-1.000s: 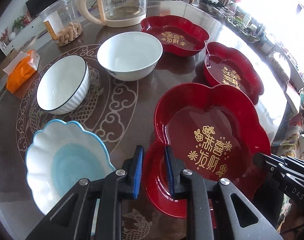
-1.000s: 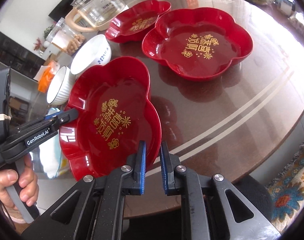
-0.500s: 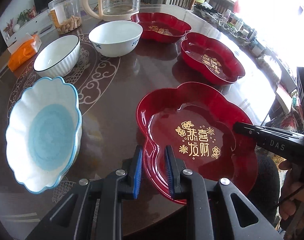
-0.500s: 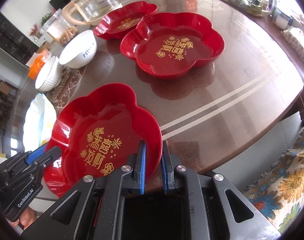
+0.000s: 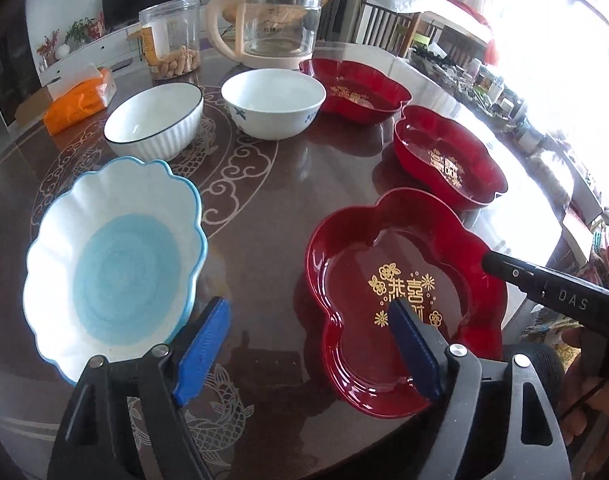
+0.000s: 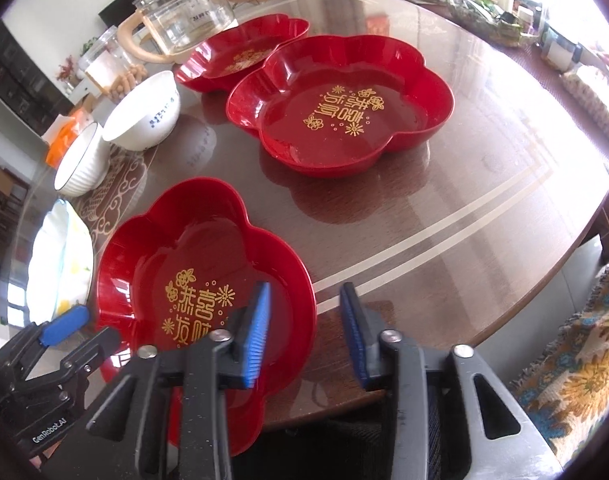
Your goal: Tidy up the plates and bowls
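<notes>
The nearest red flower-shaped plate (image 5: 384, 248) (image 6: 176, 240), with gold lettering, lies on the brown table close to its near edge. My left gripper (image 5: 304, 312) straddles the plate's left rim, jaws opening, pads off it. My right gripper (image 6: 306, 292) straddles the right rim, also opening and clear of it. Two more red plates (image 5: 448, 156) (image 5: 356, 84) sit further back. A blue-and-white scalloped bowl (image 5: 116, 264), a ribbed white bowl (image 5: 152, 120) and a white bowl with blue flowers (image 5: 272, 104) stand to the left.
A glass kettle (image 5: 276, 28), a jar of peanuts (image 5: 172, 36) and an orange tissue pack (image 5: 76, 96) stand at the back of the table. The table's curved edge (image 6: 504, 312) drops off to a patterned rug (image 6: 576, 368).
Both grippers were shut on the near red plate's rims. They have brought it down onto the table near the edge, and both have opened and let go of it.
</notes>
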Available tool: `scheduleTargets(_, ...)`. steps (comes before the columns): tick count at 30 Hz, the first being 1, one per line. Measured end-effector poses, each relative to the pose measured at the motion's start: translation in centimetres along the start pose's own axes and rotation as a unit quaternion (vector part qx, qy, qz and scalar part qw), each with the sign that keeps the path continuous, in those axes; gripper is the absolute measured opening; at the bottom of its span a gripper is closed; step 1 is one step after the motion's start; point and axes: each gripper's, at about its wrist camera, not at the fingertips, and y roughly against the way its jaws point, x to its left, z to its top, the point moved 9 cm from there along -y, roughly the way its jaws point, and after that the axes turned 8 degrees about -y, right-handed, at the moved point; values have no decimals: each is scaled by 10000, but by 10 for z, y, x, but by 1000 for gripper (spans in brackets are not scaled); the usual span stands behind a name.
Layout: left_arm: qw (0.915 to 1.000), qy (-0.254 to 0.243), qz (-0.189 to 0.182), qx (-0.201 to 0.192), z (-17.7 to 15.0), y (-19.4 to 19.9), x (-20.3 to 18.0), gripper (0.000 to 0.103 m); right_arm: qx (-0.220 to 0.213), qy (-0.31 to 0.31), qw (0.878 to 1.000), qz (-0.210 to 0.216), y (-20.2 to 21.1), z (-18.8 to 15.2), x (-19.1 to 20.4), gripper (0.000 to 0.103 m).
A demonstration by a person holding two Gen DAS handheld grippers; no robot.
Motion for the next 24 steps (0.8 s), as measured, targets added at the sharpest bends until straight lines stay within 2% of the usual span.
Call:
scheduleTargets(2, 9994, 77, 68, -336, 12, 19, 6, 83, -289, 1, 9996, -44, 17, 3, 2, 64)
scheduleTargets(5, 9953, -52, 346, -903, 31, 51, 7, 85, -992, 139, 9949, -85, 57, 3, 15, 64)
scheduleTargets(8, 9874, -240, 585, -1452, 40, 85, 1, 98, -1816, 294, 9827, -221, 107, -5, 32, 68)
scheduleTargets(10, 9805, -298, 765, -1784, 38, 106, -2, 101, -2311, 331, 9719, -311, 138, -16, 41, 77)
scheduleTargets(11, 9781, -337, 788, -1898, 35, 113, -4, 101, -2503, 315, 9671, -326, 150, -22, 43, 78)
scheduleTargets(14, 9773, -442, 633, -1972, 22, 123, -10, 101, -2873, 244, 9565, -446, 168, -40, 48, 78)
scheduleTargets(17, 9783, -262, 409, -2015, 11, 127, -8, 101, -3175, 177, 9465, -554, 175, -54, 46, 78)
scheduleTargets(20, 9751, -72, 384, -2181, 3, 129, -2, 101, -3721, 90, 9258, -667, 193, -66, 42, 78)
scheduleTargets(24, 9791, -44, 360, -2001, -6, 123, -1, 101, -4223, 148, 9040, -646, 218, -71, 45, 78)
